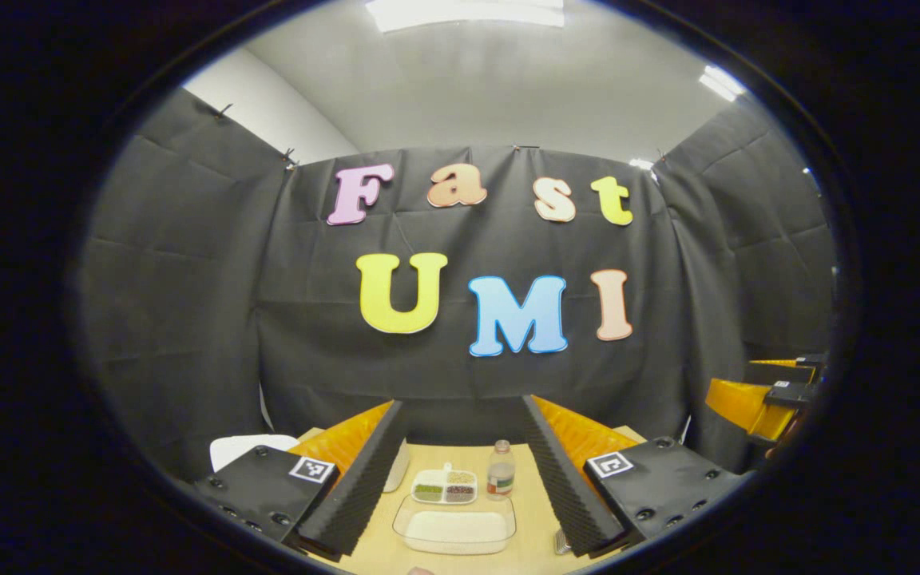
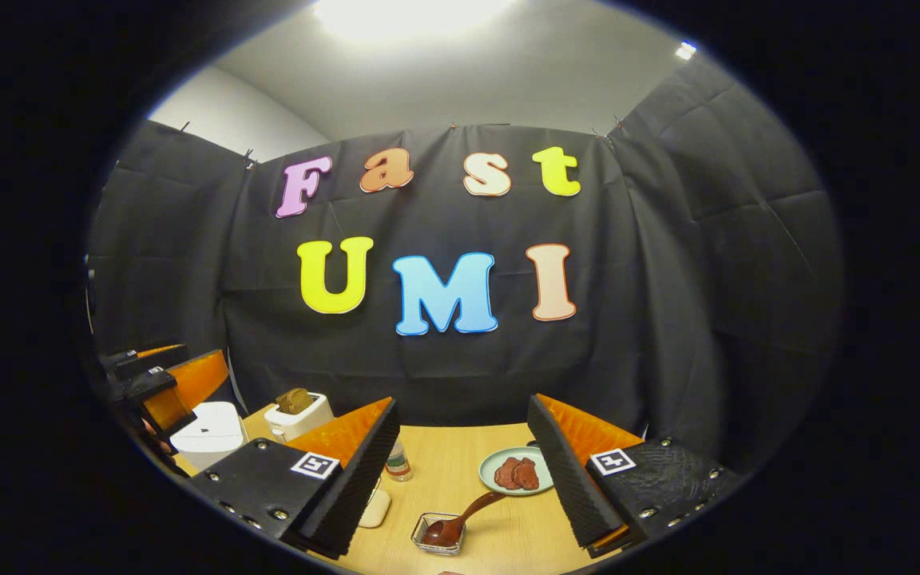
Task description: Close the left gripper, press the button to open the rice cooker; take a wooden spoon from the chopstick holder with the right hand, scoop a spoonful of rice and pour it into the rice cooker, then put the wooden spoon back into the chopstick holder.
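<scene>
Both tongs held high and spread, gripping nothing: left tongs (image 1: 460,471), right tongs (image 2: 460,471). Risk: left tongs pressing the rice cooker (image 2: 208,435) button while spread could straddle or slip off it.

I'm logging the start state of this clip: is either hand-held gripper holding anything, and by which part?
Nothing is held. The left hand-held gripper and the right hand-held gripper both stand open above the table, with nothing between their fingers.

left gripper view looking forward from above the near table (image 1: 536,511) edge toward the back wall, right gripper view facing likewise from beside it, both sharing the small bottle (image 1: 500,471)
</scene>
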`<action>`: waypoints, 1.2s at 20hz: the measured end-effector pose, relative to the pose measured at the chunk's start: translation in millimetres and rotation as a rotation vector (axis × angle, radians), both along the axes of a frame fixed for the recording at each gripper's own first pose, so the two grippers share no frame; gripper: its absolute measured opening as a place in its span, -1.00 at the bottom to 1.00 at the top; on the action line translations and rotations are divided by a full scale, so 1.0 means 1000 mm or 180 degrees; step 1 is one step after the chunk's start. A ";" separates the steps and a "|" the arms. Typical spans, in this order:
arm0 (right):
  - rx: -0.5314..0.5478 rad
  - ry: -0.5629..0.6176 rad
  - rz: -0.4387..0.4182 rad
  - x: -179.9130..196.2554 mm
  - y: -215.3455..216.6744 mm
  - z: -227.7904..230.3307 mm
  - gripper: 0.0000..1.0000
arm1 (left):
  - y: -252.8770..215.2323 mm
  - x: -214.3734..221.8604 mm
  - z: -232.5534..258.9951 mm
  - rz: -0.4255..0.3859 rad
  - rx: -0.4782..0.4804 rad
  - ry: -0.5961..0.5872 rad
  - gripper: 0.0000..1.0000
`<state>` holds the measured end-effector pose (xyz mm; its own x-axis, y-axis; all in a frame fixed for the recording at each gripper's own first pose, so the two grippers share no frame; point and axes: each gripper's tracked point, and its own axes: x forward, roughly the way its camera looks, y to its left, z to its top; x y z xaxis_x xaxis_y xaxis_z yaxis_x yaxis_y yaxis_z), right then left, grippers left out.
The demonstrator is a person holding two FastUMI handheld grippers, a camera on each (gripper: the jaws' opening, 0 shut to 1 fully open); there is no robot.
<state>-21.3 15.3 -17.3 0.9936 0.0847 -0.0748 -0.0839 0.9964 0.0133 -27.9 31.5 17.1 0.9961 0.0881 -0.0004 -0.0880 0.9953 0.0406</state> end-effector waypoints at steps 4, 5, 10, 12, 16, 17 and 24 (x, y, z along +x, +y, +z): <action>0.0026 0.0005 -0.0066 -0.001 0.023 -0.001 0.96 | 0.057 0.000 -0.005 0.0186 -0.0019 0.0020 0.60; 0.0015 0.0023 -0.0089 0.001 0.028 -0.003 0.96 | 0.077 -0.003 -0.010 0.0281 0.0000 0.0053 0.16; 0.0020 0.0016 -0.0152 0.008 0.052 -0.004 0.96 | 0.161 0.002 -0.062 0.0399 -0.0394 0.0494 -0.84; 0.0007 0.0034 -0.0155 0.011 0.060 -0.006 0.96 | 0.198 0.005 -0.094 0.0493 -0.0600 0.0808 -0.83; -0.0033 0.0148 -0.0155 0.015 0.067 -0.022 0.96 | 0.261 0.006 -0.140 0.0727 -0.0895 0.1203 -0.82; -0.0034 0.0200 -0.0147 0.016 0.068 -0.027 0.96 | 0.270 0.006 -0.154 0.0746 -0.0962 0.1349 -0.82; -0.0072 0.0335 -0.0130 0.017 0.060 -0.041 0.96 | 0.318 0.012 -0.218 0.0978 -0.1336 0.1814 -0.83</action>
